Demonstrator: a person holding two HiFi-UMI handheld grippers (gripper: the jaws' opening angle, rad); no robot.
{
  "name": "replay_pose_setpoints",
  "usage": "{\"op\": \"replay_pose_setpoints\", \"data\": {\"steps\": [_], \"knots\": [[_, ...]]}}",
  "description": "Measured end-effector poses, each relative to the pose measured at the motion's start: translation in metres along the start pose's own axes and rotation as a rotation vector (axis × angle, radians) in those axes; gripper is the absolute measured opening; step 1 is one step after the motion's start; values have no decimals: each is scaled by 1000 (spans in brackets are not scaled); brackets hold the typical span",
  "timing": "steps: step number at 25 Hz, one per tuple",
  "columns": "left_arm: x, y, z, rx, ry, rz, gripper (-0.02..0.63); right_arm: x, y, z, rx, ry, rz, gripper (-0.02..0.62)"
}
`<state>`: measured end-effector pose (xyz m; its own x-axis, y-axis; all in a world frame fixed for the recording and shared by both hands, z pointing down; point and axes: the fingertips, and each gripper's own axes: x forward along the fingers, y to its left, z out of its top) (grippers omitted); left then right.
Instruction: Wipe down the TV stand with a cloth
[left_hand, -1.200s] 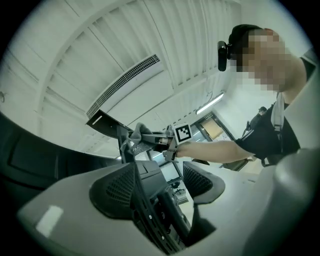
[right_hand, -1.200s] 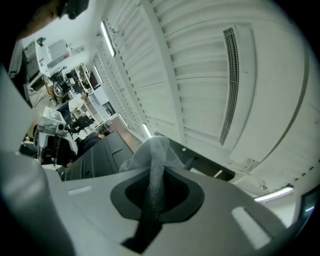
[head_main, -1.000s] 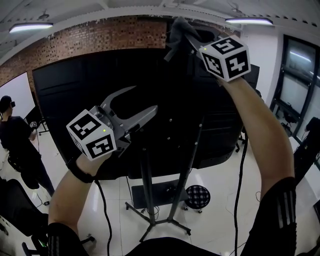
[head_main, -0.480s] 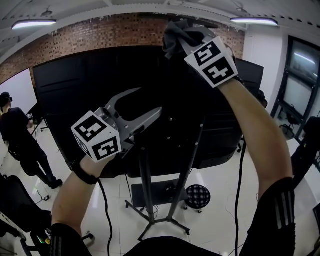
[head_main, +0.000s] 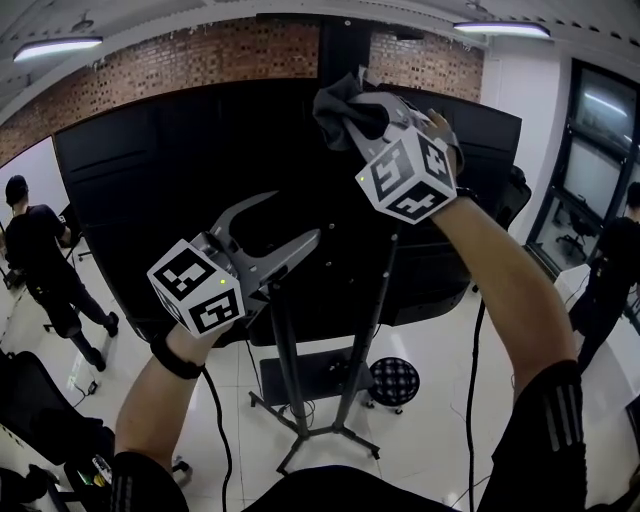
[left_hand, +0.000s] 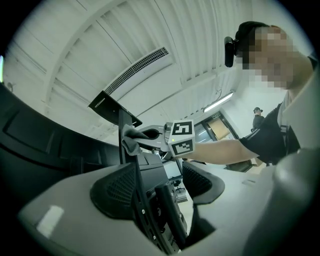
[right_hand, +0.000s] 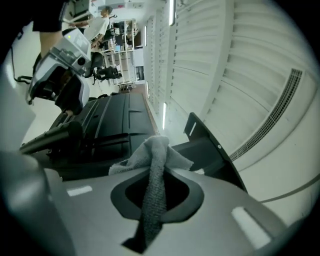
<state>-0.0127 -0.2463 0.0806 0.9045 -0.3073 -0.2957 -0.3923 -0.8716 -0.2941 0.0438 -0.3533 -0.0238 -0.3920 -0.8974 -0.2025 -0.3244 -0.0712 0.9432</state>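
Up at twelve o'clock, the crumpled grey cloth (head_main: 335, 98) sits between the jaws of the right gripper (head_main: 352, 110), at the top edge of the big black flat TV panel (head_main: 180, 170). Below the panel at six stands the dark metal splayed-leg TV stand (head_main: 292, 400). The small round patterned stool (head_main: 394, 384) is just right of its base, at five. A person in dark clothes (head_main: 40, 250) is at nine and a second person (head_main: 612, 270) at three, both well apart from the stand.

Two hand-held grey grippers: the left gripper (head_main: 290, 215) and the right gripper (head_main: 356, 110). One crumpled dark grey cloth (head_main: 332, 99). One large black flat screen (head_main: 170, 170). One black metal TV stand (head_main: 290, 380) on splayed legs. One round black dotted stool (head_main: 393, 382). Two long ceiling lights: left ceiling light (head_main: 58, 46), right ceiling light (head_main: 500, 29). Two bystanders in dark clothes: left bystander (head_main: 42, 262), right bystander (head_main: 610, 270).
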Motion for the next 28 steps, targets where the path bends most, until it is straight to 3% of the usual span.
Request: {"op": "replay_pose_setpoints", "data": {"steps": [7,18,28], "knots": [[-4,-17,-16,-23,-1,5,314,-11,52,-16,-96,28,64,15],[-16,-26,-52,-135,3,45,310,-15,129,-31,-240,74,170,15],[-29,-39,-90,-191,27,75,310,-29,202,-49,-467,134,225,15]]}}
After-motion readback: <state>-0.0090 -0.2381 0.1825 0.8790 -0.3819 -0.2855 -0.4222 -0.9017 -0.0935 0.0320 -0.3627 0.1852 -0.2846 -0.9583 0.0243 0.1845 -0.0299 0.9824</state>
